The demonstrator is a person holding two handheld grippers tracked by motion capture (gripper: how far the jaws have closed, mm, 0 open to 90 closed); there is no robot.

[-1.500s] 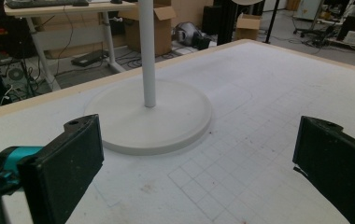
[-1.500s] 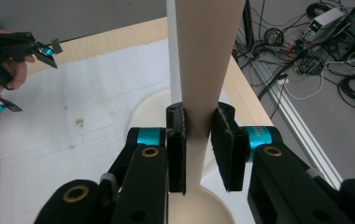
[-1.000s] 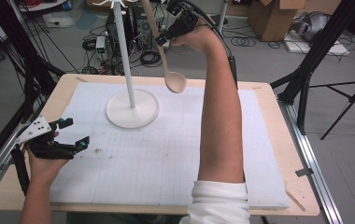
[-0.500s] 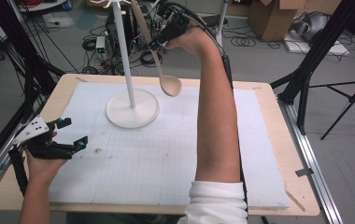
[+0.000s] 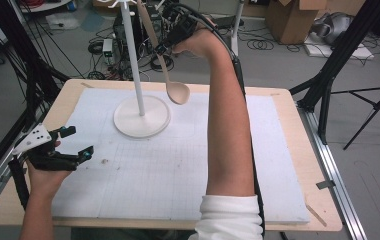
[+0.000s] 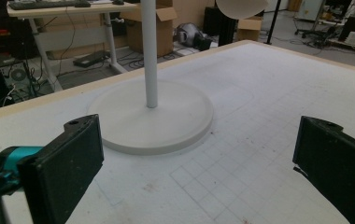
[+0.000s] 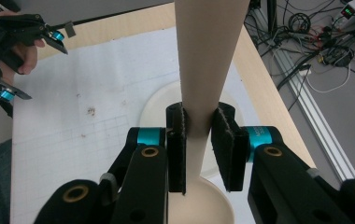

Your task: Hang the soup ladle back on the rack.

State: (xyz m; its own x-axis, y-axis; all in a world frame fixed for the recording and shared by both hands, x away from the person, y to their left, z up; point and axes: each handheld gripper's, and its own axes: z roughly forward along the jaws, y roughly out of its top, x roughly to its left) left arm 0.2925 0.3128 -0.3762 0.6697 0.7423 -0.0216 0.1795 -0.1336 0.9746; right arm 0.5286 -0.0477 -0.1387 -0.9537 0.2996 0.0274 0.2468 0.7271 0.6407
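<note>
White matting covers the table (image 5: 298,210). High beside the stand (image 5: 141,116), the right gripper (image 5: 170,40) clamps the spoon (image 5: 177,91) by its handle; the person should lift slowly toward a hook. The left gripper (image 5: 75,143) rests near the edge, jaws apart.

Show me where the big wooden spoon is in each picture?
High view: the pale wooden spoon hangs top centre, beside the white pole.
Left gripper view: its bowl peeks in at the top edge, right of centre.
Right gripper view: its handle runs up the middle, clamped between the jaws.
Shared landmark: the round white stand base.
</note>
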